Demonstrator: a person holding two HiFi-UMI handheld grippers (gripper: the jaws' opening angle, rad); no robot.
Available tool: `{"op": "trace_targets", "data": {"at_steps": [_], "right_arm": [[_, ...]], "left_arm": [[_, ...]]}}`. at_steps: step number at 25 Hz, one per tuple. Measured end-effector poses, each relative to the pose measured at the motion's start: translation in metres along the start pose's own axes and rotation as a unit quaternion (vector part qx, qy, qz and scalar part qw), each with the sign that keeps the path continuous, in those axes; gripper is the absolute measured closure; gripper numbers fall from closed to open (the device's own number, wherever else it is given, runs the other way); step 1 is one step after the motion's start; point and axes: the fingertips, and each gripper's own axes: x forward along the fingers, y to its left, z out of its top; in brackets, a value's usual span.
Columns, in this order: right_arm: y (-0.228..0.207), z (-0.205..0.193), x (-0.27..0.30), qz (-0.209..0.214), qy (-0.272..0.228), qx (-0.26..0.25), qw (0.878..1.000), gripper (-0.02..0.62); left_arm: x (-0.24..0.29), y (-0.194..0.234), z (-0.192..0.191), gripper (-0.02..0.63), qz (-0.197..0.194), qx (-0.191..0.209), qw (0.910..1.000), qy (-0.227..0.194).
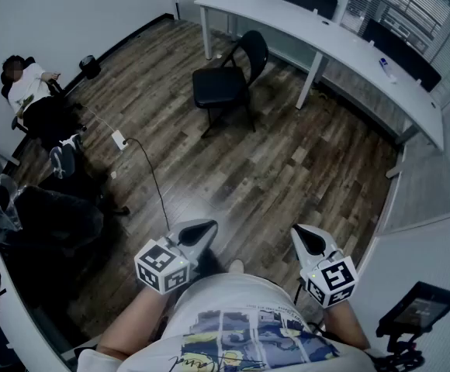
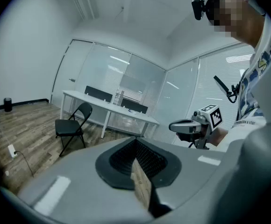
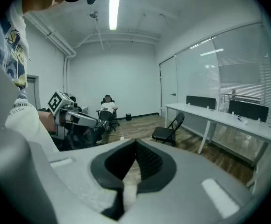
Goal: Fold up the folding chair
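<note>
Close to the person's chest, the left gripper and the right gripper are held side by side over the wood floor, tipped slightly downward. Both have their jaws pressed fully together with nothing between them. Beyond them a black cable trails across the planks. Farther off, well apart from both grippers, the black folding chair stands unfolded and upright, its backrest toward the long white desk just beside it. Off at the head view's left edge, a seated person is by the wall
</note>
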Motion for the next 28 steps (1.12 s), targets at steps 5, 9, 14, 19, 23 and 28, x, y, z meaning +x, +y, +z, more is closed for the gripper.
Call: {"op": "trace_targets", "data": {"at_steps": [5,9,14,19,23,28], "right_arm": [[0.003,0.0,0.004,0.001,-0.005,0.005,1.0,0.594],[0.003,0.007,0.006,0.003,-0.012,-0.006,1.0,0.592],[0.004,0.006,0.007,0.01,-0.015,0.002,1.0,0.592],[0.011,0.007,0.006,0.023,-0.014,0.008,1.0,0.592],[0.015,0.01,0.008,0.026,-0.015,0.007,1.0,0.592],[-0.001,0.01,0.032,0.027,-0.006,0.009,1.0,0.586]], "left_arm": [[-0.003,0.005,-0.004,0.604,0.003,-0.001,0.9999,0.01],[-0.007,0.006,0.004,0.604,0.007,0.004,1.0,0.0],[-0.01,0.005,0.0,0.604,0.015,0.005,0.9999,-0.002],[-0.02,0.007,-0.005,0.604,0.022,-0.002,0.9997,0.003],[-0.028,0.011,-0.003,0.604,0.032,0.0,0.9995,0.007],[-0.013,0.035,-0.001,0.604,0.042,-0.01,0.999,0.011]]}}
